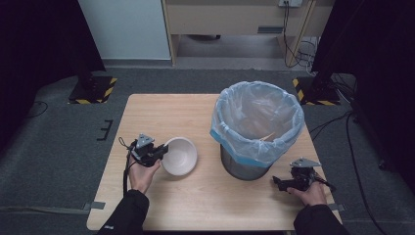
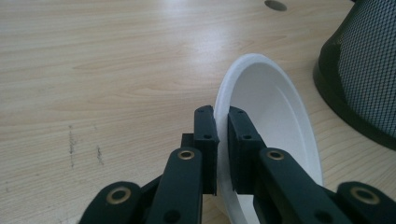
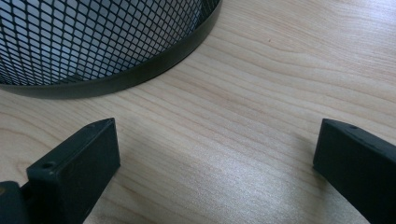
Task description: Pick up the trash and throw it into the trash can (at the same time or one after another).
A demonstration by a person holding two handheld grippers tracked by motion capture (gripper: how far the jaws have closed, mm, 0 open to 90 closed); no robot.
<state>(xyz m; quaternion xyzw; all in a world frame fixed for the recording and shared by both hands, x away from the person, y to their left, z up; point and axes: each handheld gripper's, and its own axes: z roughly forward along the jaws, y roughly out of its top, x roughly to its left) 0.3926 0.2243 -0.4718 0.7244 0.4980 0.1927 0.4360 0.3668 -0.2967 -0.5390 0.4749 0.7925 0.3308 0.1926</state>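
Observation:
A white bowl (image 1: 180,155) is tipped up on edge at the left middle of the wooden table (image 1: 161,112). My left gripper (image 1: 164,149) is shut on the bowl's left rim, and in the left gripper view the two black pads clamp the thin white rim of the bowl (image 2: 275,107), with my left gripper (image 2: 222,116) aimed across the table. A mesh waste bin (image 1: 257,129) lined with a blue bag stands to the right of the bowl. My right gripper (image 1: 276,182) rests on the table at the bin's right front, its jaws wide apart with bare wood between them (image 3: 215,140).
The bin's black mesh wall (image 3: 93,42) rises close ahead of the right gripper and also at the right edge of the left gripper view, mesh wall (image 2: 364,70). Something pale lies inside the bag. Black stands with striped feet (image 1: 93,90) flank the table's far corners.

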